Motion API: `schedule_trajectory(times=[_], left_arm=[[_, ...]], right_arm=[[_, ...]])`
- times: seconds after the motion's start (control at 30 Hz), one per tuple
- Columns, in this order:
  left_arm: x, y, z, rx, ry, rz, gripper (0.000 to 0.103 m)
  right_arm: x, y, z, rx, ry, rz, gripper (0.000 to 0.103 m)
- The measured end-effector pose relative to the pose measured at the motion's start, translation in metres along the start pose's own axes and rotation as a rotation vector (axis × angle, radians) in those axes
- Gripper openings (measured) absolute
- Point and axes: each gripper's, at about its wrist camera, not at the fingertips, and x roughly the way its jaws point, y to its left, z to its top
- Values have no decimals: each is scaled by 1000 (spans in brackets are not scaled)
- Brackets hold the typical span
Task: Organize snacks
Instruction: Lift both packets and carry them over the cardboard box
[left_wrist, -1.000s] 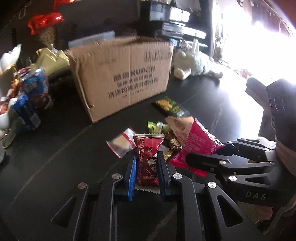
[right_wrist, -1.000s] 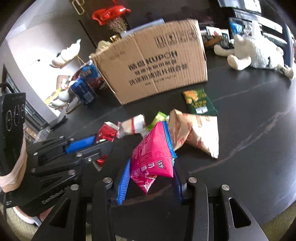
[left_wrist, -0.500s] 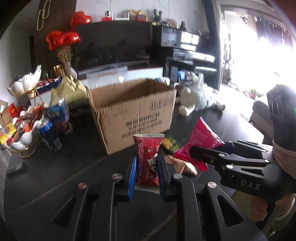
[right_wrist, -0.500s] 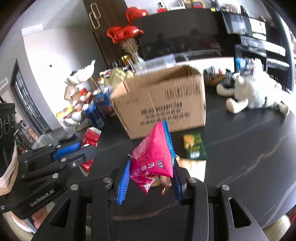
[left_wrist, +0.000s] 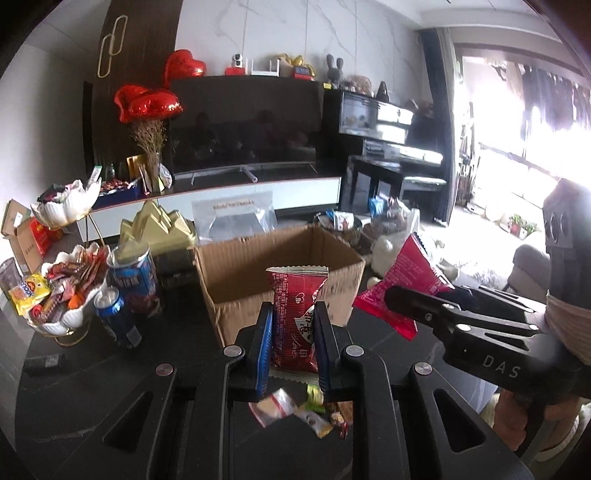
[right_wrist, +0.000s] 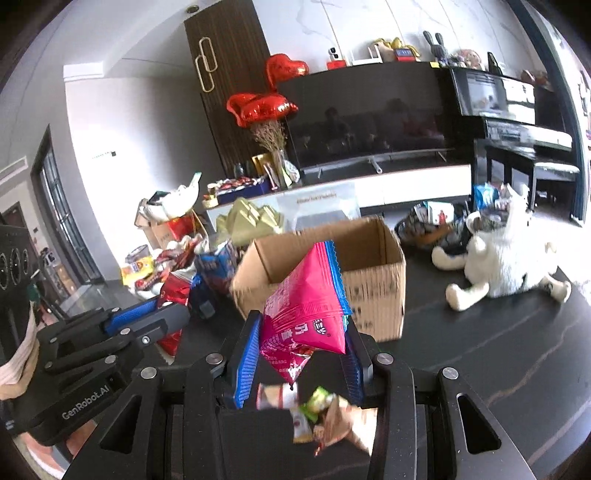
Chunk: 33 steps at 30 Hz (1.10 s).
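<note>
My left gripper (left_wrist: 293, 325) is shut on a dark red snack packet (left_wrist: 295, 310), held upright above the black table, just in front of the open cardboard box (left_wrist: 280, 269). My right gripper (right_wrist: 301, 339) is shut on a pink puffed snack bag with a blue edge (right_wrist: 308, 302), also raised in front of the cardboard box (right_wrist: 321, 273). Each gripper shows in the other's view: the right gripper (left_wrist: 402, 299) with the pink bag (left_wrist: 406, 273) to the right, the left gripper (right_wrist: 170, 317) with the red packet (right_wrist: 175, 288) to the left. Several loose snacks (left_wrist: 306, 406) lie on the table below.
White shell-shaped bowls of sweets (left_wrist: 55, 295) and blue cans (left_wrist: 129, 273) stand left of the box. A white plush toy (right_wrist: 506, 251) lies on the table to the right. Behind the box are a gold ornament (left_wrist: 155, 229), a TV and a piano.
Both grippers have risen with their packets and tilted up: the table pile has dropped to the bottom of both views, and the box's open top and the room behind now show.
</note>
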Motion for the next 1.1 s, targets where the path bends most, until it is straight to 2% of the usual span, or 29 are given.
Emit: schedule_trajectory(times=[0.3, 0.47, 0.63, 1.1], left_arm=[[16, 13, 31, -33, -13, 11, 21], [34, 27, 44, -82, 17, -1, 21], [56, 34, 51, -88, 47, 6, 21], [130, 50, 61, -90, 117, 28, 22]], right_arm=[[30, -4, 35, -7, 41, 29, 41], [47, -1, 51, -43, 40, 21, 41], [65, -5, 64, -52, 48, 20, 41], [124, -29, 75, -54, 92, 0, 42]])
